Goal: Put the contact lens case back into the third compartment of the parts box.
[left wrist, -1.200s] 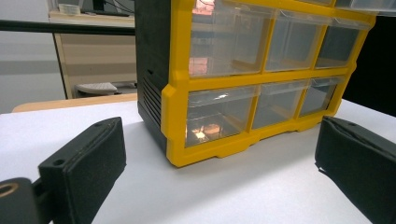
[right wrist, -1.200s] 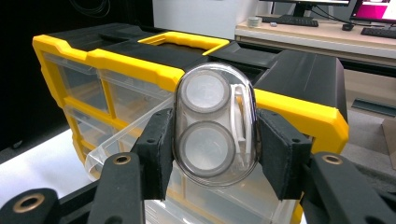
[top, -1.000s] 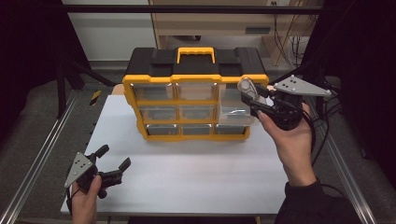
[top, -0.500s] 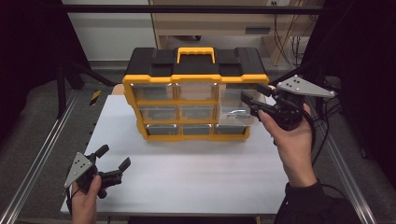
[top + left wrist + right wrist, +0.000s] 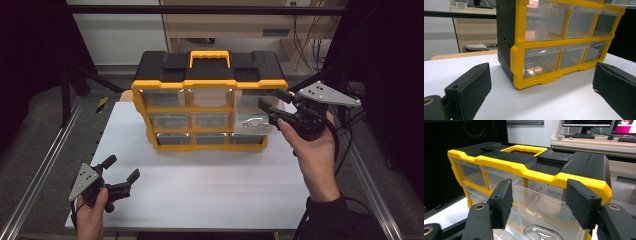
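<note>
Gone from the right gripper [image 5: 274,102] is the round clear object carried a second ago; its jaws now stand apart and empty at the pulled-out top right drawer [image 5: 541,202] of the organizer [image 5: 209,107] on the table [image 5: 210,185]. That drawer should be pushed squarely home. The left gripper [image 5: 121,175] rests open and empty near the table's front left corner.

The drawer organizer [image 5: 207,107] blocks the back of your tabletop [image 5: 200,190] across most of its middle. In front of it the white surface lies open, and your left tool [image 5: 120,176] sits there near the front left corner with its jaws spread, well apart from the cabinet. At the right end, a clear drawer [image 5: 544,207] juts from the upper right, and your right tool [image 5: 276,102] sits spread just beside it. Narrow free strips run along both sides.
</note>
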Demonstrator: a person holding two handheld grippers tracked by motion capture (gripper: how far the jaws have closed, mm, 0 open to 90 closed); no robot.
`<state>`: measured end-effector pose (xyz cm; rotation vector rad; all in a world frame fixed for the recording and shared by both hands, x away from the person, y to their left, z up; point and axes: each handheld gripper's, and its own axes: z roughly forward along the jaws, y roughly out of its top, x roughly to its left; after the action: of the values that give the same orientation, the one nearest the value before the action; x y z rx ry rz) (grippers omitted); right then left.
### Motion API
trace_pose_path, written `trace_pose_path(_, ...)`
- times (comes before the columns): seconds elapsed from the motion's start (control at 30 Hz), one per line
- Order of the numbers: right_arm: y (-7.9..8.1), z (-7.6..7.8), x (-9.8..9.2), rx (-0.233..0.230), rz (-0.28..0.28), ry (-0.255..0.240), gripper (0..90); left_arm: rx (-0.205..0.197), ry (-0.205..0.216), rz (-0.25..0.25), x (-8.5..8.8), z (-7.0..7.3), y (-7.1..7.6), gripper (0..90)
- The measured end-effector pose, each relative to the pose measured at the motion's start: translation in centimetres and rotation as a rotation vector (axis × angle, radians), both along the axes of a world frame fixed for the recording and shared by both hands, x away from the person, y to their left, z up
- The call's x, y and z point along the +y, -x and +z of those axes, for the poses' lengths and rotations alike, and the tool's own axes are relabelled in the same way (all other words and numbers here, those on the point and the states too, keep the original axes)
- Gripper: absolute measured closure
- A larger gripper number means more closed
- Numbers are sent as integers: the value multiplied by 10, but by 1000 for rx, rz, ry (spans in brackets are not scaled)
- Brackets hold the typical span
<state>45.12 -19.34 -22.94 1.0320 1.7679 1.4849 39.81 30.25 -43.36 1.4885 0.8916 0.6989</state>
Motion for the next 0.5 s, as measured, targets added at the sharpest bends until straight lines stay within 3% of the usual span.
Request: trace_pose_path(0.5,3,1,-3,-23,8,-37,317,0,1,0,0,0,0,17)
